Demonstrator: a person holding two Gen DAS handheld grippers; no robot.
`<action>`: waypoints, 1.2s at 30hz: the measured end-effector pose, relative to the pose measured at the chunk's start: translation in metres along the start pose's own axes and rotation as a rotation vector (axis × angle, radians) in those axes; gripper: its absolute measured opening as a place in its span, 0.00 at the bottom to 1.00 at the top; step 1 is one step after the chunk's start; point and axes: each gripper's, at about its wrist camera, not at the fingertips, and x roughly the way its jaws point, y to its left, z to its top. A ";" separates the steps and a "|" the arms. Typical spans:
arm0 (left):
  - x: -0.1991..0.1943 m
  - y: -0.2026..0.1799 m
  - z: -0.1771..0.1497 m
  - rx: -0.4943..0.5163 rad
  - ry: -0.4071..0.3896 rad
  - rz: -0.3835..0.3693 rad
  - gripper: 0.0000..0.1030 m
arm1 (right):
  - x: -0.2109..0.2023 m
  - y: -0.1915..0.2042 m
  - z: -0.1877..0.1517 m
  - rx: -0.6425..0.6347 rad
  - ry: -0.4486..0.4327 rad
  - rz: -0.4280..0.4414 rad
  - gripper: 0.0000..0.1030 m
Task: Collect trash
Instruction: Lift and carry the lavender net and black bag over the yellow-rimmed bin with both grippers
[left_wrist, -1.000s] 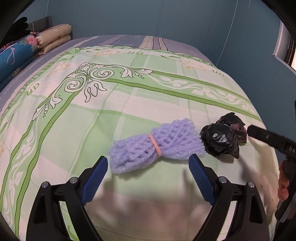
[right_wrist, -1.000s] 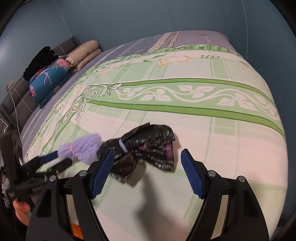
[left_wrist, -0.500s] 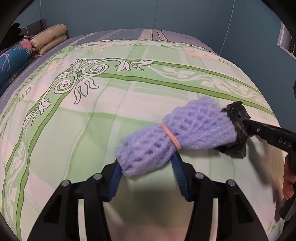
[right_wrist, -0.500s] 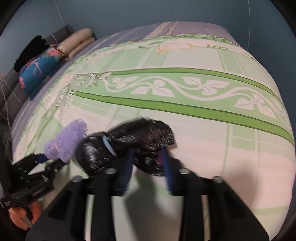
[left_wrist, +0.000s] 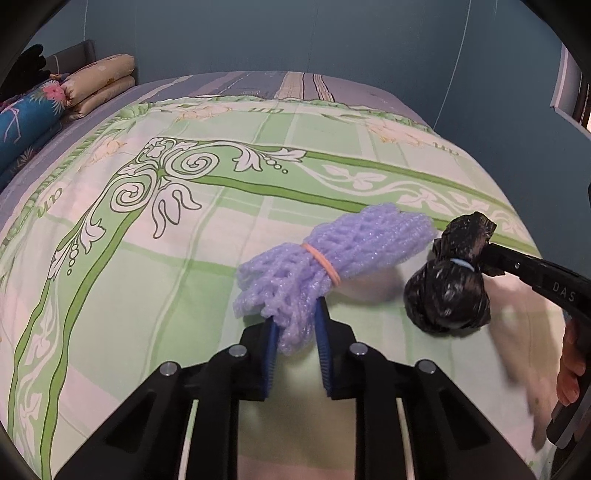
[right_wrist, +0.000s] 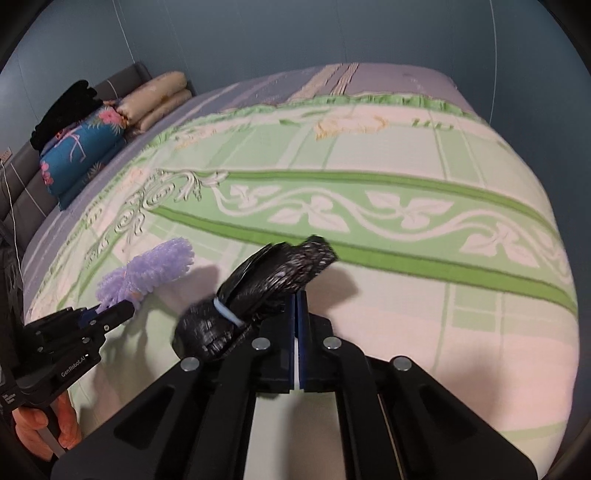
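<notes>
Left tongs (left_wrist: 295, 325) pinch knobbly purple foam netting (left_wrist: 328, 258).

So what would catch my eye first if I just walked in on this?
Probably the purple foam net, tied with an orange band and pinched at one end by the left gripper, whose jaws have just been closing on it. Right beside it, the right gripper has just closed on a crumpled black plastic bag with a pale blue band. Under both spreads a big green-and-cream patterned bedspread.
</notes>
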 end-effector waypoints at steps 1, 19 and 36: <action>-0.004 0.001 0.001 -0.004 -0.007 -0.002 0.17 | -0.003 0.000 0.001 -0.001 -0.007 0.000 0.00; -0.098 -0.001 0.002 -0.044 -0.135 -0.057 0.17 | -0.112 0.024 0.015 -0.047 -0.176 0.000 0.00; -0.226 -0.047 -0.028 -0.036 -0.307 -0.104 0.17 | -0.240 0.030 -0.020 -0.075 -0.316 0.030 0.00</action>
